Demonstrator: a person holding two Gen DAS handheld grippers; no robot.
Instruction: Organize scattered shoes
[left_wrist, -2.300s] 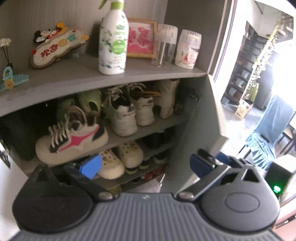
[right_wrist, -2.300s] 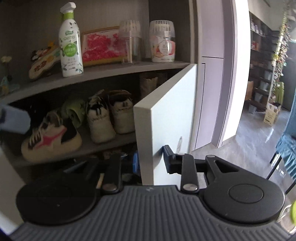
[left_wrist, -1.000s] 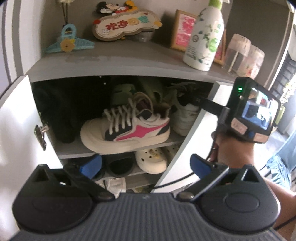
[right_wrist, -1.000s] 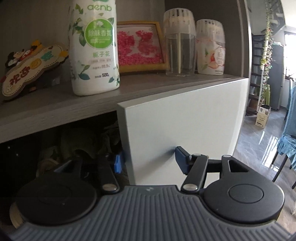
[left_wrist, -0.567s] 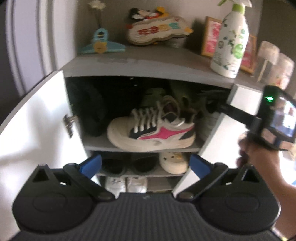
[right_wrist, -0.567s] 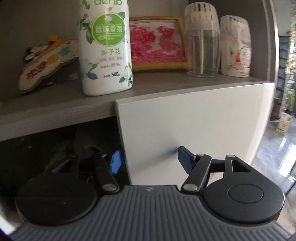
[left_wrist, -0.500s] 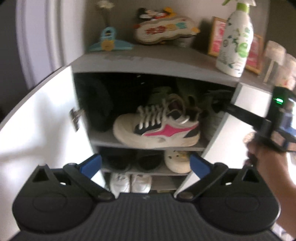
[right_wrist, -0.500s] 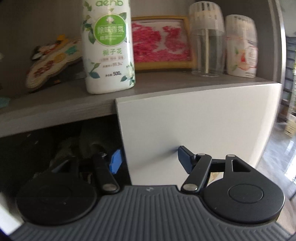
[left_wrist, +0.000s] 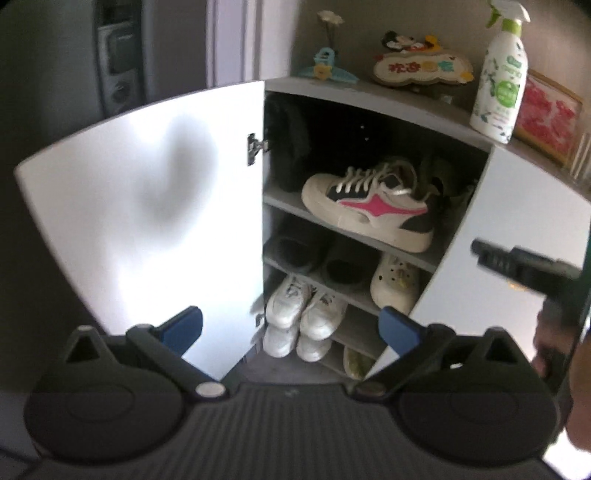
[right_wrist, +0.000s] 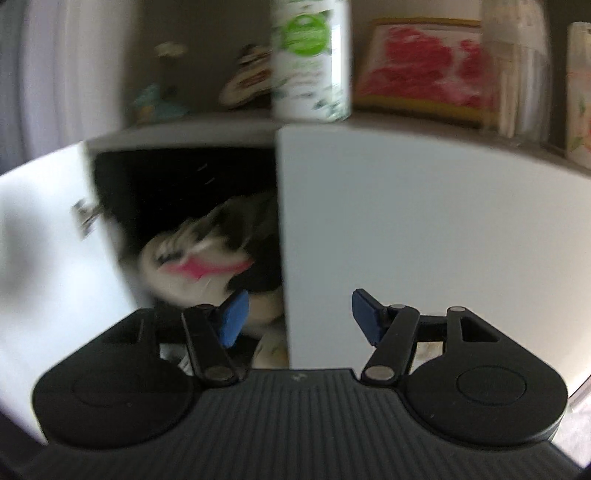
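A cream sneaker with a pink stripe (left_wrist: 369, 210) lies on the top shelf of the grey shoe cabinet (left_wrist: 373, 243); it shows blurred in the right wrist view as the sneaker (right_wrist: 195, 266). Dark slippers (left_wrist: 314, 254) and a white clog (left_wrist: 395, 284) sit one shelf lower, white sneakers (left_wrist: 306, 310) below them. My left gripper (left_wrist: 291, 330) is open and empty, back from the cabinet front. My right gripper (right_wrist: 299, 317) is open, its fingers either side of the right door's (right_wrist: 424, 236) free edge. The right gripper (left_wrist: 517, 264) also shows at the door in the left wrist view.
The left door (left_wrist: 147, 221) stands wide open. On the cabinet top stand a spray bottle (left_wrist: 500, 81), a cartoon sign (left_wrist: 421, 68), a blue clip (left_wrist: 327, 70) and a red framed picture (left_wrist: 546, 114). A person's hand (left_wrist: 576, 387) is at the right edge.
My left gripper has pulled back and swung left, so the whole cabinet and left door show. The right door has swung further towards shut, with my right gripper still at its edge.
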